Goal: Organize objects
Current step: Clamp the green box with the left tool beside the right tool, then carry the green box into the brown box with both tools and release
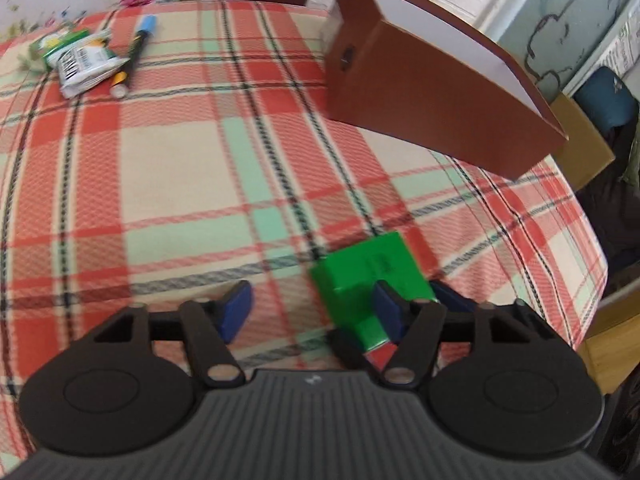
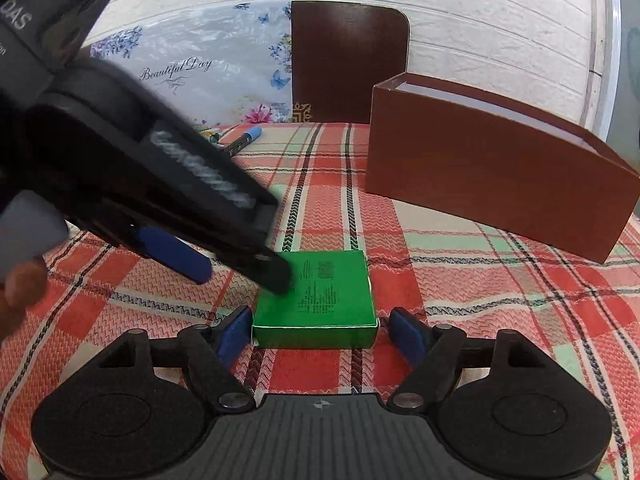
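Early stage, I'd say: nothing visibly sorted yet. Green box [image 2: 316,300] lies flat on the plaid cloth [image 1: 168,160], near edge, well apart from the brown open-top bin [image 2: 500,176] at far right; bin interior mostly hidden, can't tell if empty. Right gripper [image 2: 322,330] spread, pads either side of the box, not pressing. Left gripper [image 1: 312,308] also spread, holding nothing, crowding the box's left side, likely in the way. Marker [image 1: 134,54] and packets [image 1: 76,60] still loose, far left.
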